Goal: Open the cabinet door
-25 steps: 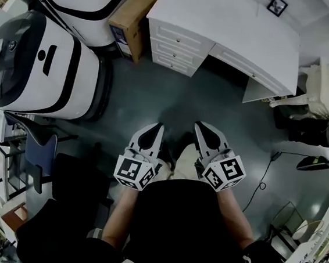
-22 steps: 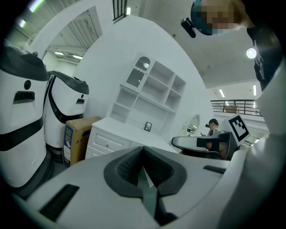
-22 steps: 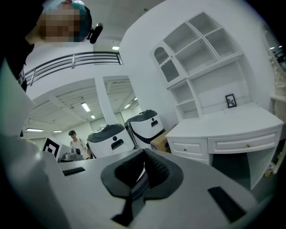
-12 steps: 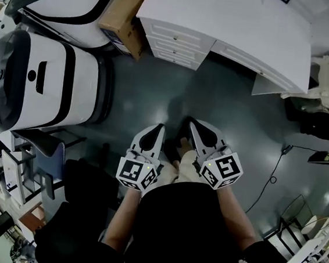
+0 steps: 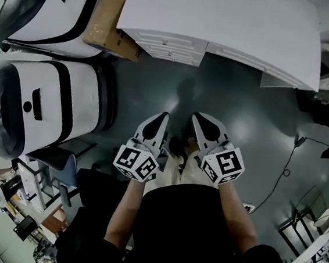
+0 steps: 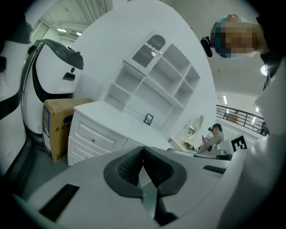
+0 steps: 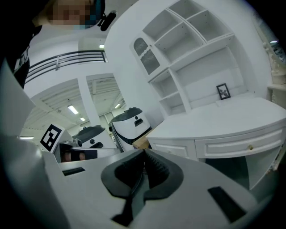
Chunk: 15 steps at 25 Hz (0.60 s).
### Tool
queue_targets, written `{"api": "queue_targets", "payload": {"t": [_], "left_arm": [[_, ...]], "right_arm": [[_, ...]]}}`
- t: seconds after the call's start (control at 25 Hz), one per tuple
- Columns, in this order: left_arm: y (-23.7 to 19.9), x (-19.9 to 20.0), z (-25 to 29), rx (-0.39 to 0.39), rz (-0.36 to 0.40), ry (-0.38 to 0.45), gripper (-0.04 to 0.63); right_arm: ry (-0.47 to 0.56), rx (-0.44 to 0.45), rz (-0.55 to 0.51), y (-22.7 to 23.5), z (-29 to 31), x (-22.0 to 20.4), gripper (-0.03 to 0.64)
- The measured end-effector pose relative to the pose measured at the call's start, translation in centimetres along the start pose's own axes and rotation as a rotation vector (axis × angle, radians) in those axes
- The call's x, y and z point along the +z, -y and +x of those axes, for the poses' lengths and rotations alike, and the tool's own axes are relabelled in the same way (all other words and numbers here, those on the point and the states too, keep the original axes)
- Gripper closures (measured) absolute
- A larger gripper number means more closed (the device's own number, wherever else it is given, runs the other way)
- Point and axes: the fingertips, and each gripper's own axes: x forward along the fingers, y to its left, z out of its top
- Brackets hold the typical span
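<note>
Tongs are shut and empty on both sides: left tongs (image 5: 164,116) and right tongs (image 5: 196,116) sit side by side, aimed at the desk (image 5: 223,17) at 12 o'clock, well apart from it, likely for the approach. Which panel of its front is the door is unclear.

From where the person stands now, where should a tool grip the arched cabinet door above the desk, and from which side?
Grip the door at its edge beside the open shelves, where a small knob seems to sit, coming straight from the front. It looks shut and flush, so nothing else sticks out. The left tool and right tool are shut now.
</note>
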Motion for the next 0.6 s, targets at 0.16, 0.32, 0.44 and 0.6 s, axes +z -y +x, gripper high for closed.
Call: {"api": "queue_targets", "payload": {"t": [0.16,0.32,0.44,0.6], "left_arm": [[-1.4,-0.1,3.2,0.011,0.058,-0.054,0.574],[-3.2,-1.1,6.2,-0.037,0.092,-0.098,0.574],[-5.1,-1.8,8.2,-0.076,0.113,-0.149,0.574],[-8.0,-2.4,10.4,-0.148,0.176,-0.206,0.574]], "right_arm": [[0.01,-0.056,0.028,3.0,1.4,-0.5,0.6],[0.017,-0.11,0.072,5.6,3.4,-1.9,0.6],[0.022,-0.149,0.06,6.7,5.5,-2.7,0.6],[0.042,-0.24,0.082,7.4,7.6,-3.8,0.6]]}}
